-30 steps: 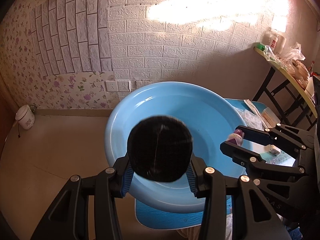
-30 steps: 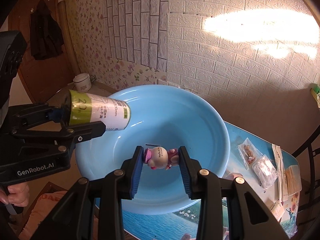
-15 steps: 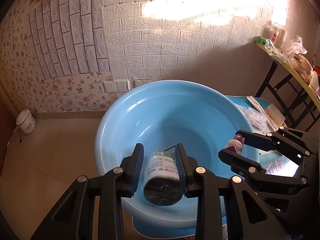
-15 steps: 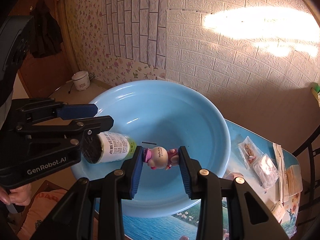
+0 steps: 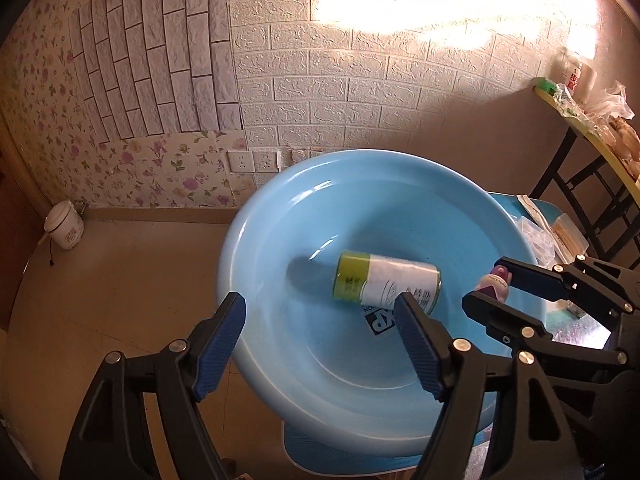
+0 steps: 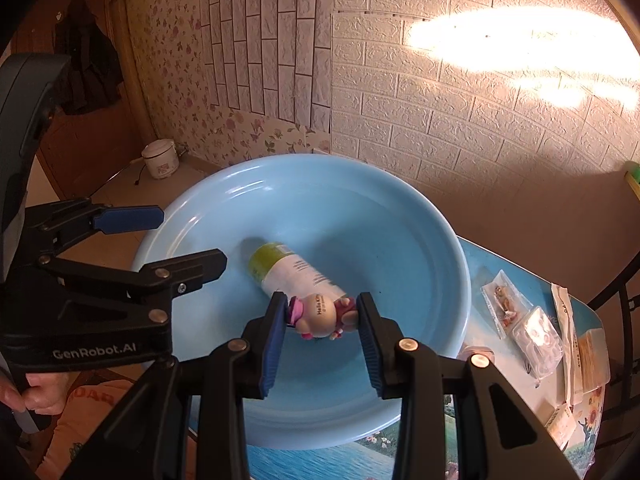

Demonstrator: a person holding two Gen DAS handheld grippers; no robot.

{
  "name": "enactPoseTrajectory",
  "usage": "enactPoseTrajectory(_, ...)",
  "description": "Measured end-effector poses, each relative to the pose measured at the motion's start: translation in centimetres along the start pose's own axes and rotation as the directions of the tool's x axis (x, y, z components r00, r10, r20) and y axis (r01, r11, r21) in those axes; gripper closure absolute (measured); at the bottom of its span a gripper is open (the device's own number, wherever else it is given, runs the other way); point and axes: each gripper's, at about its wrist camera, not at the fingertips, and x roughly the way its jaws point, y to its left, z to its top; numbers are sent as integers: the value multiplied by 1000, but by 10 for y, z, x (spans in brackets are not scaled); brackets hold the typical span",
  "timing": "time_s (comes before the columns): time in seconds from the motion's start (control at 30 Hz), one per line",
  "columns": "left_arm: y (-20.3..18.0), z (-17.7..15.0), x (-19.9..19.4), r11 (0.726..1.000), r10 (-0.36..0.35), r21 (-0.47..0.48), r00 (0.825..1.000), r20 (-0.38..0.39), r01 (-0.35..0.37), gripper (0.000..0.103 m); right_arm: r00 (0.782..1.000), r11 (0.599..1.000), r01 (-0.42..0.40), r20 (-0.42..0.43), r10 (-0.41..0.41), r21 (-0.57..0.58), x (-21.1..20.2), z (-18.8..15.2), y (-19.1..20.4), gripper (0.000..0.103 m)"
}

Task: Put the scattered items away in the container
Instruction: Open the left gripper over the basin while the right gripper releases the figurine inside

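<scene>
Right gripper (image 6: 322,320) clamped on a toy (image 6: 320,315), hovering over the basin (image 6: 448,240) near its right rim. Straight below and beyond, a bottle (image 6: 294,274) lying on its side in the basin, long axis slanting left-away. Left gripper (image 5: 320,336) opening, nothing between, above the near-left rim. Free basin floor right of the bottle for a drop. More packets (image 6: 520,320) on the table (image 6: 480,254) at right, nearer the right hand.

White brick wall (image 5: 360,92) (sunlit), floral wallpaper (image 5: 132,168), tan floor (image 5: 120,280).
</scene>
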Motion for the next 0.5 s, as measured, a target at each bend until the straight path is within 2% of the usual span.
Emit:
enactPoseTrajectory(0.2, 23, -5, -6, 997, -18, -77, 1000, 21, 19, 19, 1000, 1000, -6, -15, 6, -8, 9, 2, 3, 67)
enactPoseTrajectory(0.5, 23, -8, -2, 998, -20, -63, 1000, 14, 21, 16, 997, 999, -32, -66, 33, 4, 32, 4, 8, 67)
